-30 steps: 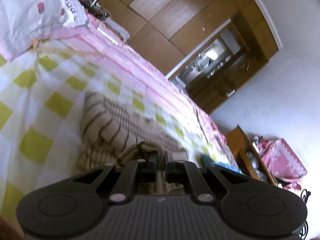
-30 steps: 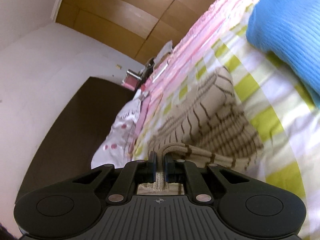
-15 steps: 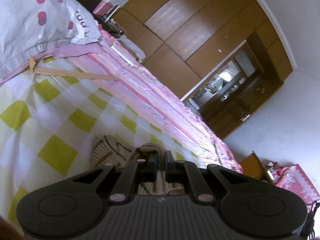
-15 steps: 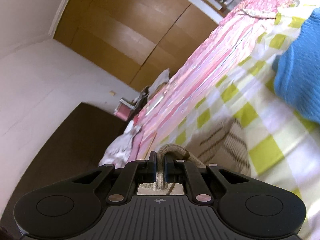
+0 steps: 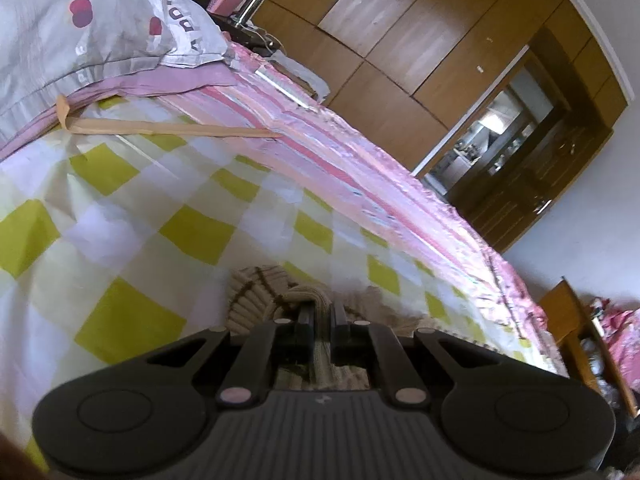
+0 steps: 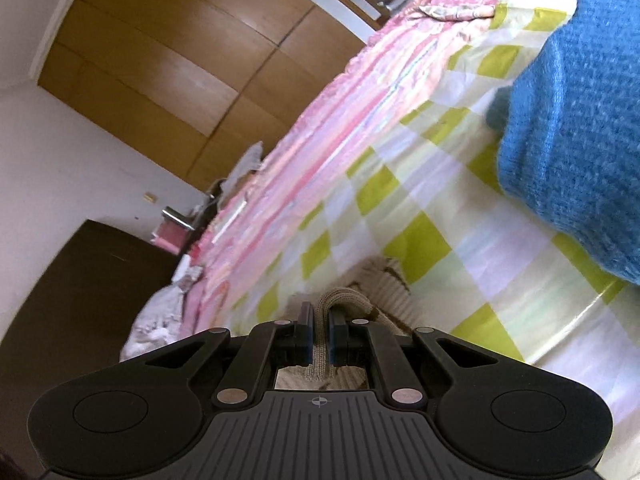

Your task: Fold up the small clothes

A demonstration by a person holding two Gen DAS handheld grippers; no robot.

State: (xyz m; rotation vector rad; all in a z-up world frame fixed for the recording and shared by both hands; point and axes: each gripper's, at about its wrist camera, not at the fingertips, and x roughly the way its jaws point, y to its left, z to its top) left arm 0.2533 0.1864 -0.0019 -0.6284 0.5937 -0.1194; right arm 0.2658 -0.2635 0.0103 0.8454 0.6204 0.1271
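A small beige knit garment with brown stripes (image 5: 256, 292) lies on the yellow-checked bed sheet (image 5: 132, 216). My left gripper (image 5: 322, 312) is shut on a ribbed edge of the garment, which bulges out between the jaws. My right gripper (image 6: 319, 318) is shut on another ribbed edge of the same garment (image 6: 384, 280). Most of the garment is hidden below both gripper bodies.
A blue knit garment (image 6: 576, 128) lies on the sheet at the right. A grey pillow with red dots (image 5: 92, 28) sits at the head of the bed. A pink striped quilt (image 5: 360, 160) runs along the far side, before the wooden wardrobes (image 5: 400, 40).
Both grippers have lifted and tilted up while holding the garment's edges. Far less of the striped garment shows in front of them, and more of the room is in view.
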